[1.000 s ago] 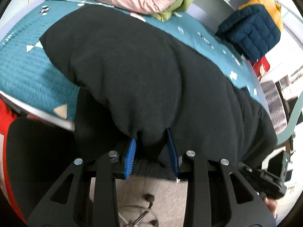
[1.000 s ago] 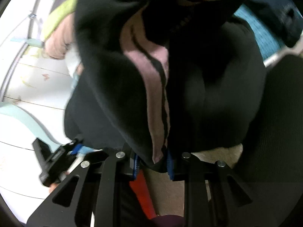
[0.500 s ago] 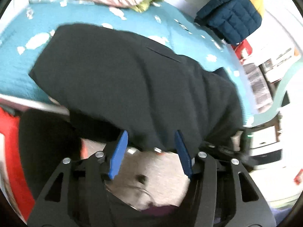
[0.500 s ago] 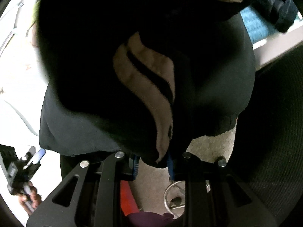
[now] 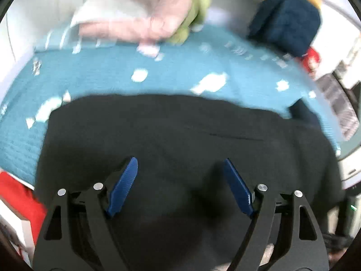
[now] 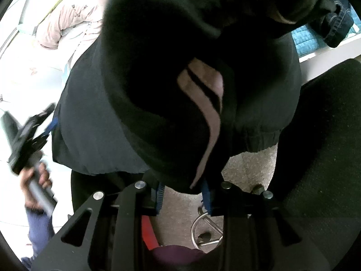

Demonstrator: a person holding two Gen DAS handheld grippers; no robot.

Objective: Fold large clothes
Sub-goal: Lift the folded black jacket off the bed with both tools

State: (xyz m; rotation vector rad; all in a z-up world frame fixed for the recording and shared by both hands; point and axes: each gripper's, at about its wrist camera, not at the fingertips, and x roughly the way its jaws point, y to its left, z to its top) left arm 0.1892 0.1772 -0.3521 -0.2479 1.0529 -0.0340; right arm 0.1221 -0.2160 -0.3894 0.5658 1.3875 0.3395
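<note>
A bed with a teal patterned cover (image 5: 171,67) spans the middle of the left wrist view. Pink bedding (image 5: 144,20) and a green item (image 5: 194,15) lie at upper centre. A navy and yellow padded jacket (image 5: 288,18) sits at upper right. In the right wrist view, speckled floor (image 6: 250,167) and a chrome chair base (image 6: 205,230) occupy lower centre; a black chair seat (image 6: 327,146) fills the right.

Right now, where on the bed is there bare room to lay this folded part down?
Free: the teal bedspread strip between the black garment and the pink clothes pile. Crowded: the back edge, also holding the navy jacket.
</note>
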